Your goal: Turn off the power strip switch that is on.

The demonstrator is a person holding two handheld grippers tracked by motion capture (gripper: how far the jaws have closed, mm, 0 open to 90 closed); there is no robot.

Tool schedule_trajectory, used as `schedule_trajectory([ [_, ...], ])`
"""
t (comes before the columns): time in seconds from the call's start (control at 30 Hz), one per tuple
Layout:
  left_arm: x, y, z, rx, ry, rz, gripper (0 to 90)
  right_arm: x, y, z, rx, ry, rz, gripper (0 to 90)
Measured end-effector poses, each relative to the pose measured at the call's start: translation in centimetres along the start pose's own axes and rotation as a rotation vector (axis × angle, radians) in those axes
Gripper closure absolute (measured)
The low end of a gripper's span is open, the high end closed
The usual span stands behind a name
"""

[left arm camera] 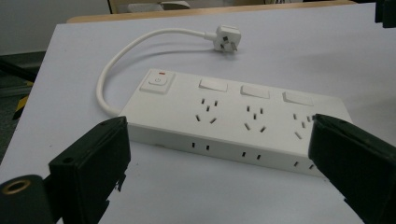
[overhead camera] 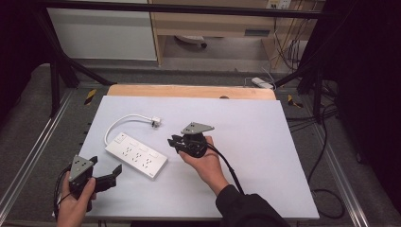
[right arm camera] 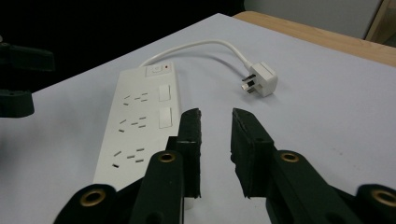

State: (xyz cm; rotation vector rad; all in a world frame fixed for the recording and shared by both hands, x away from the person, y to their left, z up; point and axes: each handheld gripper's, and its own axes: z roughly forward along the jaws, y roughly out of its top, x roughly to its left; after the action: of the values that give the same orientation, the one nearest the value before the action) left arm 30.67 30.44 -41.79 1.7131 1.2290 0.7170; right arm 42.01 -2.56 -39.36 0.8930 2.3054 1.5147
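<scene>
A white power strip [overhead camera: 136,155] [left arm camera: 233,116] [right arm camera: 140,126] lies flat on the white table top, left of centre. Its short cord [overhead camera: 124,119] loops back to a loose white plug [overhead camera: 155,122] [left arm camera: 227,37] [right arm camera: 261,78] resting on the table. My left gripper [overhead camera: 105,165] [left arm camera: 219,123] is held near the front left corner, jaws wide open, aimed at the strip's long side with nothing between them. My right gripper [overhead camera: 172,142] [right arm camera: 217,114] hovers just right of the strip's near end, its jaws a narrow gap apart and holding nothing.
The white sheet [overhead camera: 265,156] covers a wooden table whose far edge [overhead camera: 189,91] shows. A metal frame rail [overhead camera: 331,165] runs along the right side, with cables [overhead camera: 326,198] on the floor beyond it. A cabinet [overhead camera: 213,23] stands behind the table.
</scene>
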Motion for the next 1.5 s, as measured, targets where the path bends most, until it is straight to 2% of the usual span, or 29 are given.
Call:
schedule_trajectory([
  [0.2,-0.1,0.0,0.0,0.001,0.001,0.002,5.5,-0.7,0.7,-0.9,0.005,-0.023,0.025,43.5],
  [0.4,0.0,-0.1,0.0,0.000,0.003,-0.003,5.5,-1.4,1.5,-1.9,0.026,-0.069,0.028,21.4],
  [0.6,-0.1,0.0,0.0,-0.001,0.011,0.001,5.5,-2.0,2.0,-2.6,0.014,-0.099,0.045,8.5],
  [0.7,0.0,-0.1,0.0,-0.002,0.008,-0.004,5.5,-2.1,2.0,-2.9,0.003,-0.124,0.031,6.1],
  [0.77,-0.1,-0.1,0.0,0.001,0.006,0.002,5.5,-2.2,2.0,-3.0,-0.006,-0.142,0.043,6.4],
  [1.07,-0.2,-0.1,0.0,-0.001,0.002,-0.001,5.5,-3.0,2.5,-4.5,-0.017,-0.134,0.039,3.2],
  [1.33,-0.3,-0.1,0.1,0.003,-0.006,0.007,5.5,-4.0,2.7,-6.1,-0.040,-0.154,0.056,3.3],
  [1.5,-0.5,-0.1,0.1,0.002,-0.012,0.012,5.5,-4.4,2.7,-7.2,-0.052,-0.165,0.050,3.5],
])
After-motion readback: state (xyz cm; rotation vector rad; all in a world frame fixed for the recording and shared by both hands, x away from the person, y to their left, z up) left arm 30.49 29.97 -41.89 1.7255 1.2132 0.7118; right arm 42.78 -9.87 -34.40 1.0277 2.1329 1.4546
